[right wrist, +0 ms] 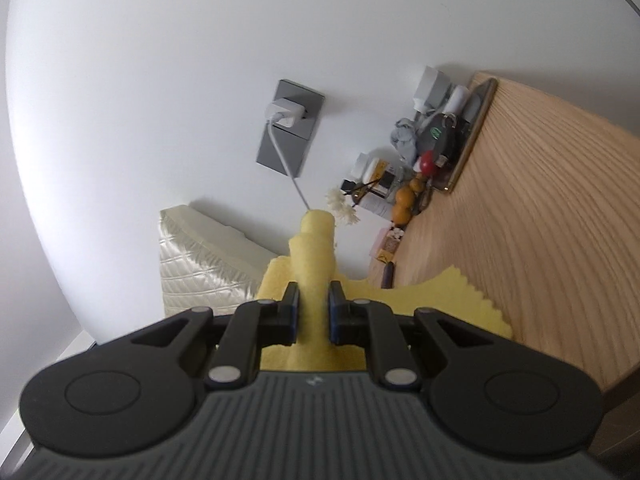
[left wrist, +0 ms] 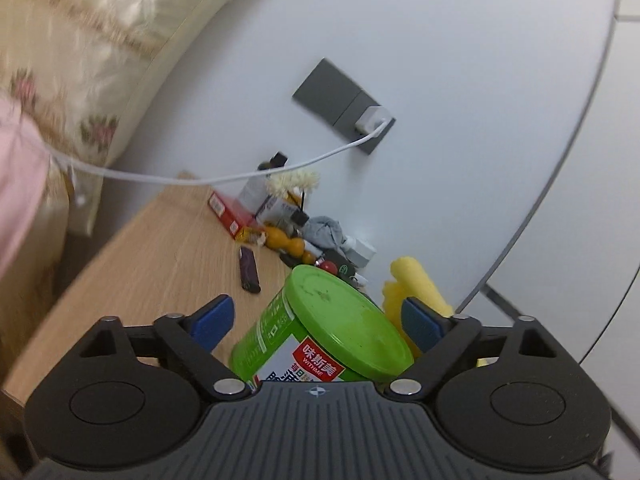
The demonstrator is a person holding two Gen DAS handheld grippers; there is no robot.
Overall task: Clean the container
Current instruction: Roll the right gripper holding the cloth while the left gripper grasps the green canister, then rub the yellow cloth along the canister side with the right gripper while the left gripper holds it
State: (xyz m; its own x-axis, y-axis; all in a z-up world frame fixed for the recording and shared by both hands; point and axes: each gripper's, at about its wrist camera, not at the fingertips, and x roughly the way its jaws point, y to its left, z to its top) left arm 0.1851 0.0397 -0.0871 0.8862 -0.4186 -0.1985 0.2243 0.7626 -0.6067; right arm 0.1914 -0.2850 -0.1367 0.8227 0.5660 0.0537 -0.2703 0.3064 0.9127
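The green plastic container (left wrist: 320,332), a cylindrical tub with a flat green lid and a printed label, sits tilted between the 2 blue pads of the left gripper (left wrist: 318,322). The jaws stand wide. The right pad seems close to the lid rim and the left pad is clear of the tub wall, so I cannot tell whether the claw grips it or merely brackets it. The tub hangs above the near part of the light wooden desk (left wrist: 160,264).

The right gripper (right wrist: 314,308) is clenched on a rolled yellow cleaning cloth (right wrist: 314,248), its loose scalloped edge spreading out behind the jaws. In the left view the cloth appears just beside the tub's lid, on its right.

Risks, as a judgement:
- If the tub is not firmly pinched, pressure from wiping could push it out of the wide jaws and drop it onto the desk.
- A fall could roll it into the clutter of small bottles, boxes and orange gourds (left wrist: 286,242) along the desk's far edge.
- The white charging cable (left wrist: 224,178) crosses above the desk and could snag a swinging gripper.
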